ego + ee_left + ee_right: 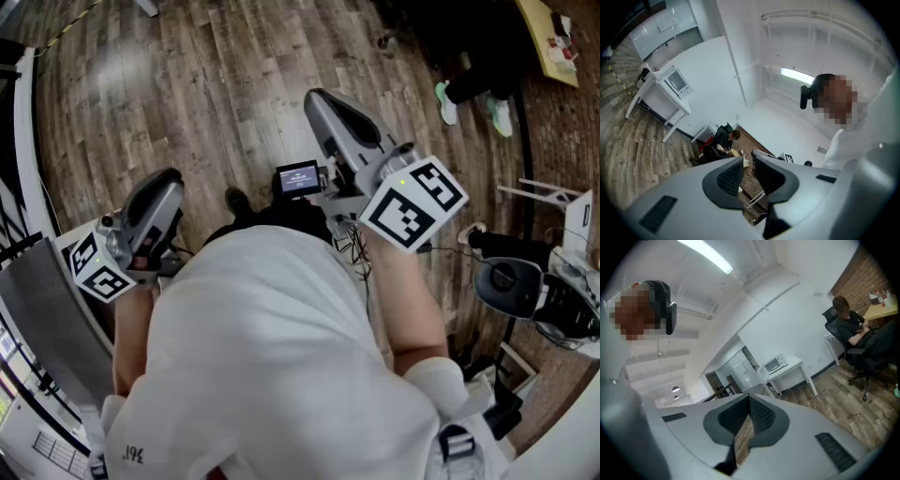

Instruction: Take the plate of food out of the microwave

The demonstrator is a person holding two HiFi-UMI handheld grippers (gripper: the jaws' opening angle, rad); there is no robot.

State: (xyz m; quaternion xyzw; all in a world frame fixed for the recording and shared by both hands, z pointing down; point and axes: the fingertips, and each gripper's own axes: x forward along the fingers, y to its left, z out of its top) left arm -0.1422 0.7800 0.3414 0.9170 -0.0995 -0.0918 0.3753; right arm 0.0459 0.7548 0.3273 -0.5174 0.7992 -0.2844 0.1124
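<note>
The microwave (774, 363) is small and white and stands far off on a white table (797, 367); the left gripper view also shows this microwave (676, 82) at a distance. No plate of food shows in any view. Both grippers are held close to my chest, pointing out over the wooden floor. My left gripper (167, 180) (749, 161) holds nothing, and a narrow gap runs between its pads. On my right gripper (323, 99) (749, 399) the pads meet at the tips, with nothing between them.
A person sits in a black chair (862, 350) at a desk by the brick wall, also seen in the left gripper view (723, 138). A black stool (511, 281) and white frames stand at my right. A grey panel (47, 309) is at my left.
</note>
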